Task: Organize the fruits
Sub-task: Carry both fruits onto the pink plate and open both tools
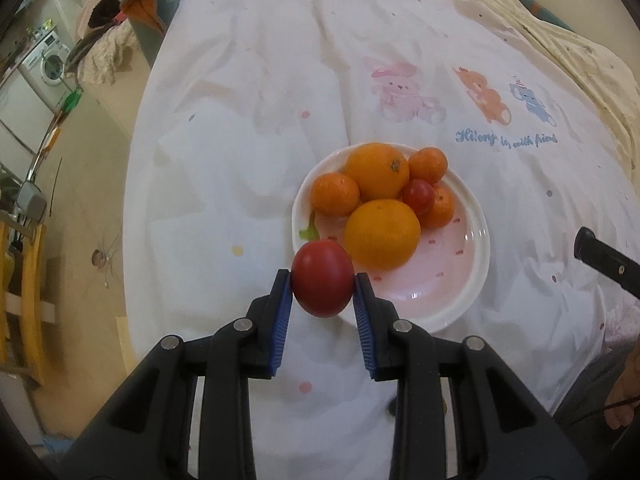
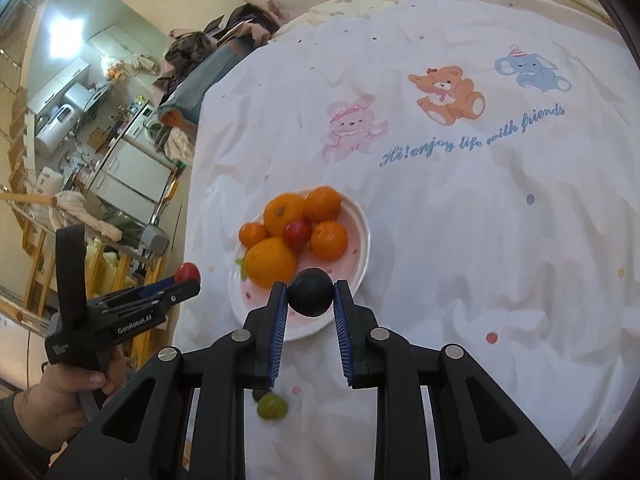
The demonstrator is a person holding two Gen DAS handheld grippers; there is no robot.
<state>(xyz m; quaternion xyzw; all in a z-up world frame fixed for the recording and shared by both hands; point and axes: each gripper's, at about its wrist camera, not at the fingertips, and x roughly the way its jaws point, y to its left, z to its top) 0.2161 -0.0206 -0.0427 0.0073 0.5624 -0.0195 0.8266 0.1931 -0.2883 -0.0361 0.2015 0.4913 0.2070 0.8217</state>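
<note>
Blue pads [image 1: 282,312] of the left gripper [image 1: 322,284] clamp a red tomato [image 1: 322,278] at lower centre of its view, over the near-left rim of the plate [image 1: 476,264]. Right gripper [image 2: 310,292] pinches a dark plum [image 2: 311,291] above the plate's near edge. Behind them, centre frame, oranges [image 1: 382,234] and a small tomato [image 1: 418,197] fill the plate on the white cloth [image 1: 248,152]; a green grape [image 2: 272,406] lies low in the right view.

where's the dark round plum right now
In the right wrist view, the dark round plum is clamped in the right tool, over the near rim of the pink-and-white plate.
</note>
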